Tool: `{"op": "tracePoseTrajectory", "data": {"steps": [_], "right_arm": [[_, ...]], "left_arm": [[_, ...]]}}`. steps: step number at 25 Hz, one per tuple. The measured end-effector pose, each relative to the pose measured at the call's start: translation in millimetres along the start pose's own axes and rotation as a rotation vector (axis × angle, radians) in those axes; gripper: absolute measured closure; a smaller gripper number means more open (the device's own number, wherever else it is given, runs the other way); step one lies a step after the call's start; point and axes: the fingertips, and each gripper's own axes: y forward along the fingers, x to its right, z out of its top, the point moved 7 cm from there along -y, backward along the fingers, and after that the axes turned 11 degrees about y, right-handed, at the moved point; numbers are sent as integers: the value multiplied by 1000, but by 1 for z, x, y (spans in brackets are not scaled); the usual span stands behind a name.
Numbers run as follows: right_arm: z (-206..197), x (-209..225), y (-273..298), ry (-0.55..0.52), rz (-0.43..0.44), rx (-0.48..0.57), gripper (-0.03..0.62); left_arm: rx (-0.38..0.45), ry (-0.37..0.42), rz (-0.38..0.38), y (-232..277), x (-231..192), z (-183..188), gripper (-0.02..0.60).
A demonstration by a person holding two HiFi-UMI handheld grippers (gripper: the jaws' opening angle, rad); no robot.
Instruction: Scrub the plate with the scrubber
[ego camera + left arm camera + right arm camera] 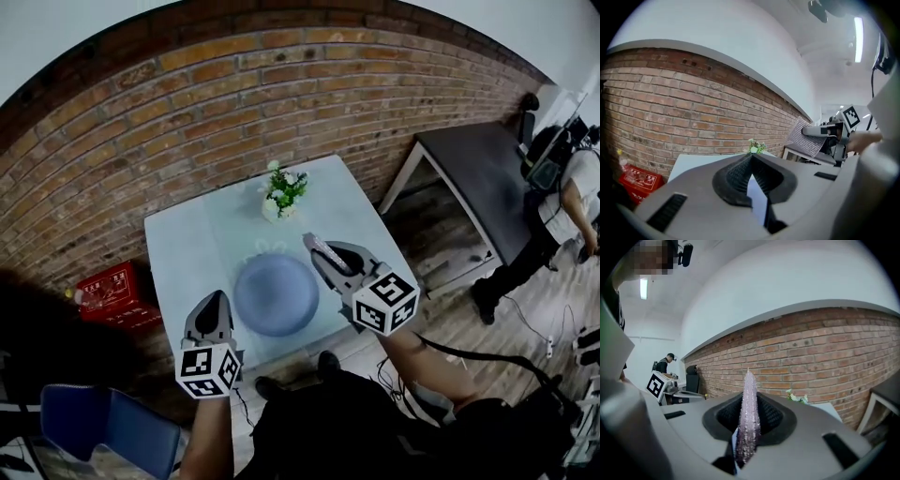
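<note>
A round blue plate (276, 294) lies near the front edge of the pale table (187, 246). My right gripper (317, 249) hangs above the plate's right side, shut on a glittery pink-silver scrubber (749, 414) that stands edge-on between its jaws; the scrubber (806, 137) appears as a flat sheet in the left gripper view. My left gripper (215, 302) floats at the plate's left, lifted off the table, its jaws (749, 174) shut with nothing between them. Both grippers point roughly level toward the brick wall.
A small white pot of flowers (279, 195) stands at the table's far side. A red crate (114, 292) sits on the floor at the left, a blue chair (108, 420) at the lower left. A dark table (478, 169) and a person (548, 216) are on the right.
</note>
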Motion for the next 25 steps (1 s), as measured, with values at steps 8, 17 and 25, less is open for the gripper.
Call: {"op": "tracePoseTrajectory", "data": {"steps": [8,17,25], "right_arm": [[27,20,-34,-33,16,94,523],[48,29,-49,-47,32,140,525],[54,23,-51,-86,62,163,525]], "left_arm": [[94,39,29,-8,27,52,571],[136,79,80,-17,41,90,571],[151,99,134,-21,38,92,571]]}}
